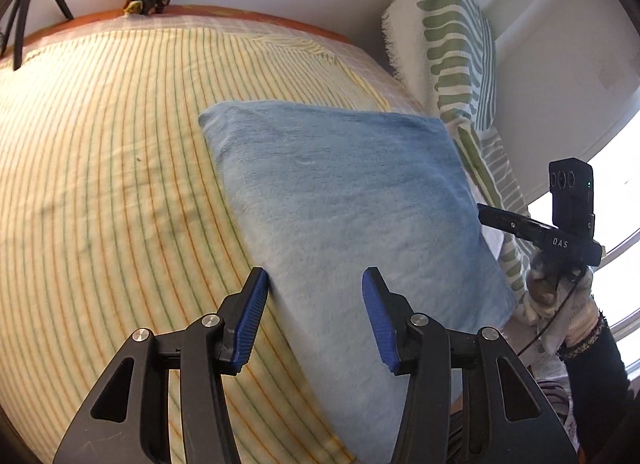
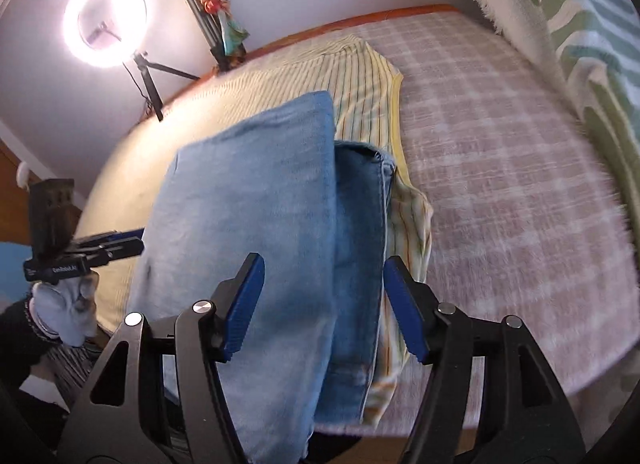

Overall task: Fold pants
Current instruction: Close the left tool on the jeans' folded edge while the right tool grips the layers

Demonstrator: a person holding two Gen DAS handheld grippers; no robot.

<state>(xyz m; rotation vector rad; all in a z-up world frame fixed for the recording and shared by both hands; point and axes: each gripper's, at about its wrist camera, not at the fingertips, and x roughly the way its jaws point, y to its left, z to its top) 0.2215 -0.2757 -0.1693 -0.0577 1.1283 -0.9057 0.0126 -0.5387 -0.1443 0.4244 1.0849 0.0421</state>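
The blue denim pants [image 1: 344, 200] lie folded into a flat rectangle on the striped yellow sheet [image 1: 100, 168] on the bed. My left gripper [image 1: 316, 292] is open and empty, hovering above the near left edge of the folded pants. In the right wrist view the pants [image 2: 256, 232] show as stacked layers, a darker layer [image 2: 360, 248] under the pale top one. My right gripper [image 2: 324, 276] is open and empty above the near end of the pants. The right gripper's body [image 1: 560, 240] shows at the right in the left wrist view; the left one [image 2: 80, 252] shows at the left in the right wrist view.
A pink checked bedcover [image 2: 500, 168] lies to the right of the sheet. A green-and-white patterned blanket [image 1: 456, 36] hangs at the bed's right side by the wall. A lit ring light on a tripod [image 2: 106, 18] stands behind the bed. The bed's near edge is close below both grippers.
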